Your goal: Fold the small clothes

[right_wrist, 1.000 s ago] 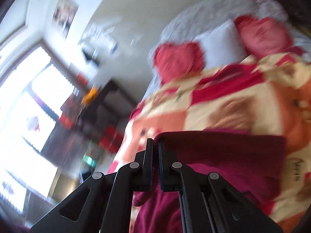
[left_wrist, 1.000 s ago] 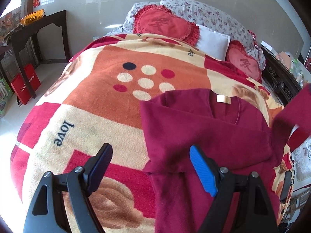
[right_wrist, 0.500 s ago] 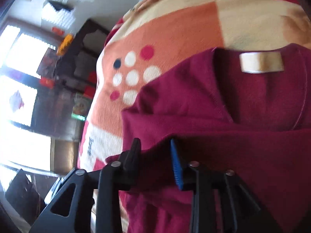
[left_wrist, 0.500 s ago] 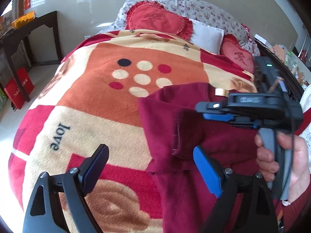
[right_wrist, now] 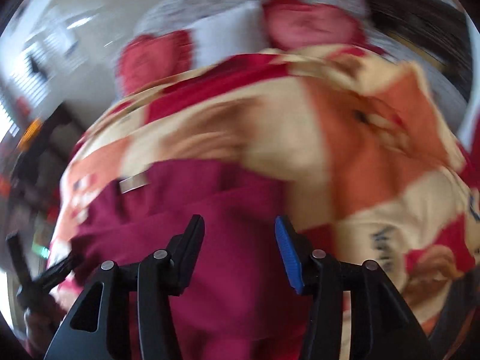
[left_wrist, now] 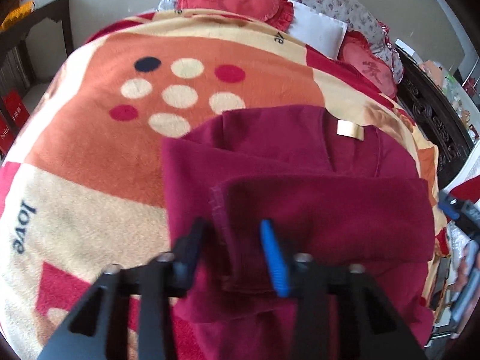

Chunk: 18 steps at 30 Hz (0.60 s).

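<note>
Since half a second ago my right tool (right_wrist: 239,250) has let go of the sleeve and pulled back off the dark red knit sweater (left_wrist: 300,198); the sleeve now lies folded across the chest. My left tool (left_wrist: 232,250) has moved in and narrowed, its jaws partly open around the sleeve's cuff edge, not clamped. The right tool's jaws stand wide apart, holding nothing, above the sweater's shoulder. The sweater lies flat on the orange, cream and red fleece blanket (left_wrist: 99,138) ahead of both tools.
</note>
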Each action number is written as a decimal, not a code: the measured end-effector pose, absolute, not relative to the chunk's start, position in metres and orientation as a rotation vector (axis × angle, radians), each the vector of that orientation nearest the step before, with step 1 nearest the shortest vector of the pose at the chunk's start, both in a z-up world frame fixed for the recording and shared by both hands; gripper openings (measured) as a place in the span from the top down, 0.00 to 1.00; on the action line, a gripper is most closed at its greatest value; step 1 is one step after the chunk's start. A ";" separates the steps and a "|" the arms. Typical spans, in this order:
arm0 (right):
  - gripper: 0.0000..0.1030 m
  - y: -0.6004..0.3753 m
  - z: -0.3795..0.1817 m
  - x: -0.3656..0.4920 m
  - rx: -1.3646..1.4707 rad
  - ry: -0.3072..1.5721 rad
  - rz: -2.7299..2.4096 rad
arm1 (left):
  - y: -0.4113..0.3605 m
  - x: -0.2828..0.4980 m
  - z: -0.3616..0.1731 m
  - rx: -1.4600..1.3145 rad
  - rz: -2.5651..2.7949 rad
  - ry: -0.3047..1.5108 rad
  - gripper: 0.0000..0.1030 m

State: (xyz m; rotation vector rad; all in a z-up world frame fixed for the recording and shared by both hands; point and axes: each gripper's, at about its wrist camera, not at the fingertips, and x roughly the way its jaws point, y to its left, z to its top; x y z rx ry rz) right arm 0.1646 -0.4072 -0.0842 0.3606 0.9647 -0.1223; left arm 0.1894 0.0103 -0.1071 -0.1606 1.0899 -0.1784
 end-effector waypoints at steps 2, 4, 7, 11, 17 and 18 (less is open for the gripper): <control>0.70 -0.415 -0.099 0.173 0.383 1.012 -0.134 | 0.006 0.187 -0.100 -0.141 -0.177 1.079 0.73; 0.74 -0.410 -0.111 0.178 0.419 1.066 -0.053 | 0.004 0.181 -0.090 -0.133 -0.197 1.056 0.75; 1.00 -0.400 -0.097 0.176 0.349 1.006 -0.006 | 0.006 0.177 -0.082 -0.126 -0.195 1.044 0.75; 1.00 -0.408 -0.091 0.179 0.305 0.956 -0.103 | 0.011 0.184 -0.098 -0.116 -0.125 1.081 0.75; 0.98 -0.411 -0.084 0.160 0.325 0.963 -0.128 | 0.019 0.173 -0.090 -0.132 -0.108 1.063 0.65; 0.94 -0.410 -0.078 0.151 0.322 0.951 -0.130 | 0.019 0.171 -0.087 -0.130 -0.106 1.055 0.59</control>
